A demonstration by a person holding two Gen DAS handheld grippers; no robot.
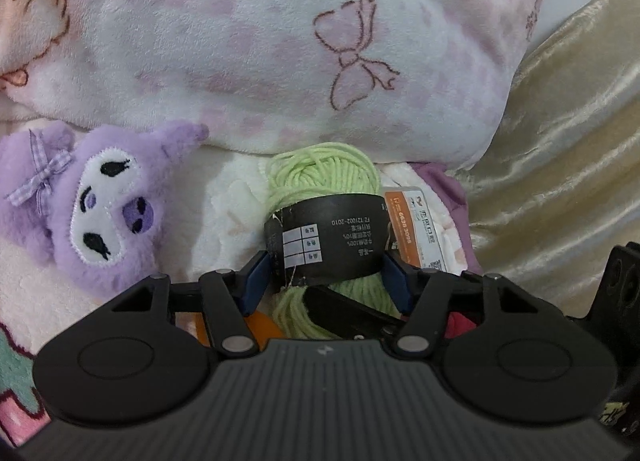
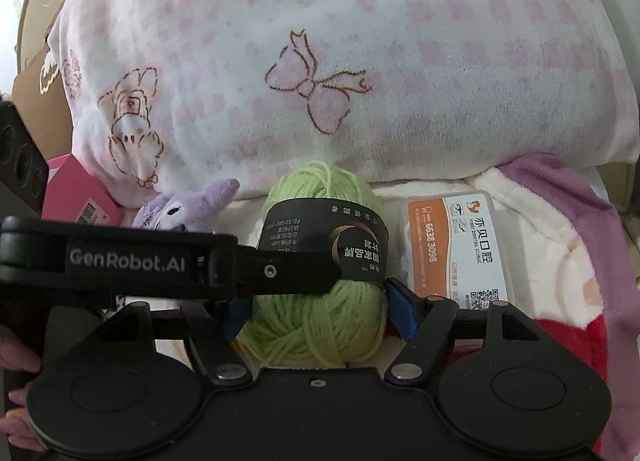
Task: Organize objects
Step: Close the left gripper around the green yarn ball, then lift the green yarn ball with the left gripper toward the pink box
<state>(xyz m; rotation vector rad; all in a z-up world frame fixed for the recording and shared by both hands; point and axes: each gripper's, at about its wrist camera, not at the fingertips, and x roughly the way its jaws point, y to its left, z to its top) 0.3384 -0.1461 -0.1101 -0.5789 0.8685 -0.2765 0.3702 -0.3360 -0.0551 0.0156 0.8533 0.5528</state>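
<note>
Skein of light green yarn (image 1: pixel 320 177), black paper band (image 1: pixel 328 237) round its middle: lies on a white fleece blanket (image 1: pixel 224 197) at the foot of a pink-checked pillow (image 1: pixel 248 41). Left gripper (image 1: pixel 326 279): blue fingers (image 1: pixel 254 283) pressed to the band on both sides, holding the skein. Right gripper (image 2: pixel 320 311): fingers (image 2: pixel 402 311) partly spread either side of the skein's near end; contact cannot be told. Purple plush toy (image 1: pixel 100 205) to the left; clear plastic case with orange label (image 2: pixel 456 245) to the right.

Pink-checked fleece pillow (image 1: pixel 280 41) — gold satin cloth (image 1: pixel 560 141)
</note>
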